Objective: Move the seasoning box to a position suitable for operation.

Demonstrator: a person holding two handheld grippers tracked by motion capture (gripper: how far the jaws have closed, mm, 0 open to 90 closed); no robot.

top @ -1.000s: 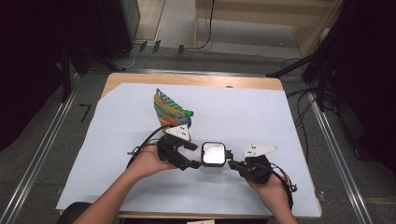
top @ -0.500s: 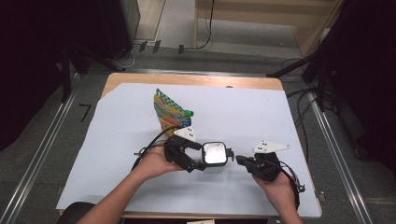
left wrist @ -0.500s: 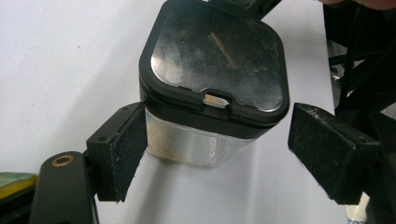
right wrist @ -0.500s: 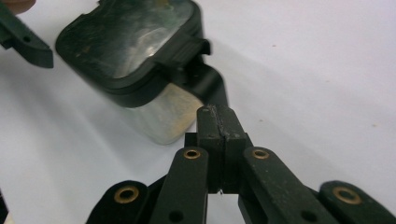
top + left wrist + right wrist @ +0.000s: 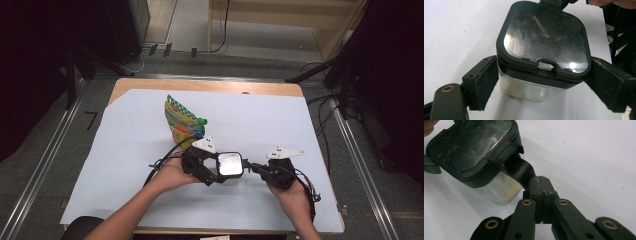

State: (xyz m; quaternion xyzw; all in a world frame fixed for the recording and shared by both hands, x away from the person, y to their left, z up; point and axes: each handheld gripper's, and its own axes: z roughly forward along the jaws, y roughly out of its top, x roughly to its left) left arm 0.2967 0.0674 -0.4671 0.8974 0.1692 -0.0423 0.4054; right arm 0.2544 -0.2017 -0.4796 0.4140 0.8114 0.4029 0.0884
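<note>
The right tongs [image 5: 539,185] were clamped on the handle of the clear square container with its black lid [image 5: 230,164], low on the white-covered worktop [image 5: 125,150]. The left tongs [image 5: 544,85] had just been opening, jaws apart astride it: apparently a handover. Next, the left must withdraw clear. A colourful snack pouch [image 5: 181,121] lay beyond.

Clear square container [image 5: 230,164], black-rimmed lid shut, black strap handle [image 5: 522,171] off one side. Sits tilted on the white sheet [image 5: 125,135], near the colourful snack pouch [image 5: 181,120], on the person's side of it.
</note>
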